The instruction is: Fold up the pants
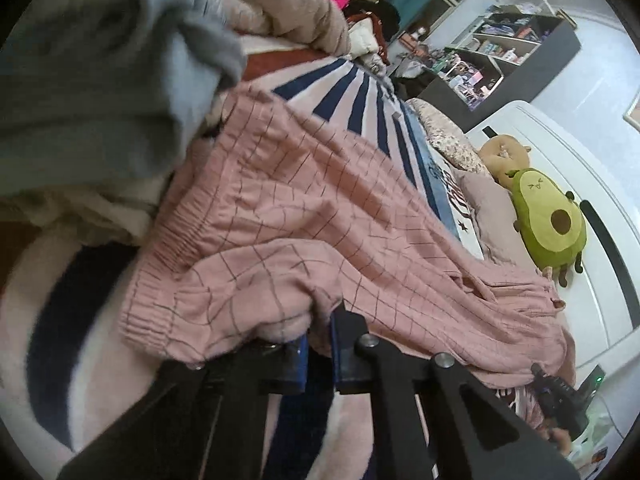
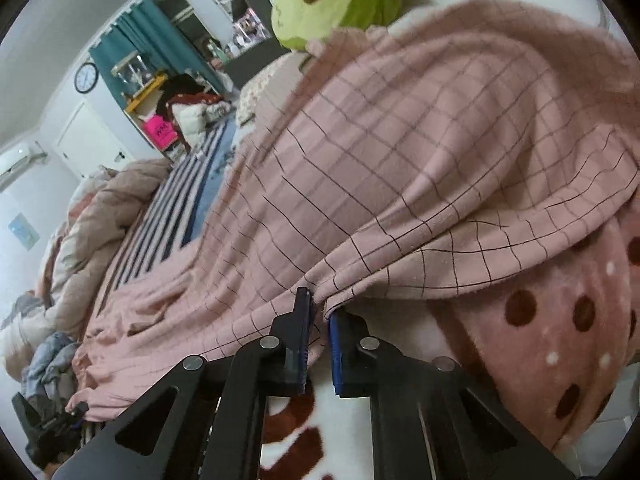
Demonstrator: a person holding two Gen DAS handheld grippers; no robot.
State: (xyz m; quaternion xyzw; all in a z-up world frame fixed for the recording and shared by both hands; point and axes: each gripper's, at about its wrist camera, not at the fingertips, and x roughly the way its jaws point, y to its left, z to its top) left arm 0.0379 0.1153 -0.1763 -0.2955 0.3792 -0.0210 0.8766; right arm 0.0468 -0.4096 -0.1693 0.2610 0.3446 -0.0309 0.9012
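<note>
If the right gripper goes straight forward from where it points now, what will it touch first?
Almost certainly the pink checked pants. The right gripper already pinches their edge, and the cloth rises directly ahead of it. The avocado plush lies further behind.

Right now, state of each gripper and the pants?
left gripper: shut on pants, near the elastic waistband
right gripper: shut on pants, pinching a fabric edge
pants: pink checked, spread along the bed, wrinkled, not yet folded
avocado plush: lying beside the pants
</note>
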